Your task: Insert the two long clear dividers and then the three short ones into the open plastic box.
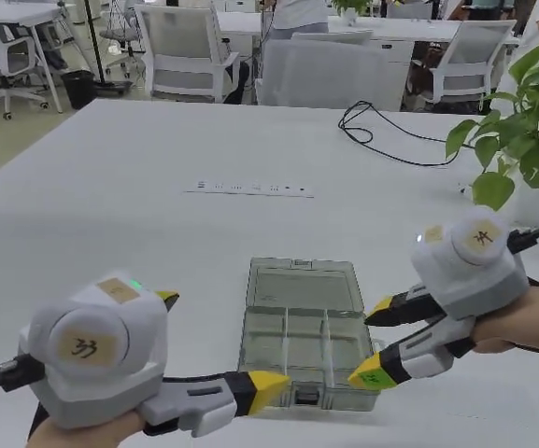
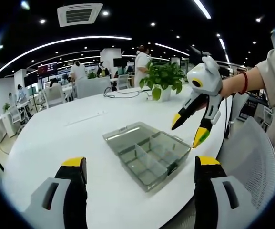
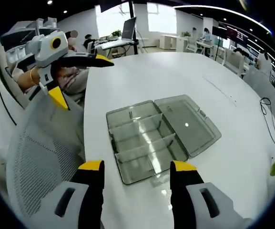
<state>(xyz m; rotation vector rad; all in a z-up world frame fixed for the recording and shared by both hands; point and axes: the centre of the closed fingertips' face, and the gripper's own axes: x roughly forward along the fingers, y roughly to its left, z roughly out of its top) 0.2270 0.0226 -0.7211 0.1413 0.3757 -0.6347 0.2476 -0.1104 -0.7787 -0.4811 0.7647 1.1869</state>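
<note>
Plastic box [image 1: 304, 331] open, clear dividers [image 1: 288, 338] seated inside.

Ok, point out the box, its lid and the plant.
box [image 1: 304, 336], head view, bare floor of a middle compartment
lid [image 1: 304, 285], head view, middle of its panel
plant [image 1: 531, 154], head view, its leaves
</note>
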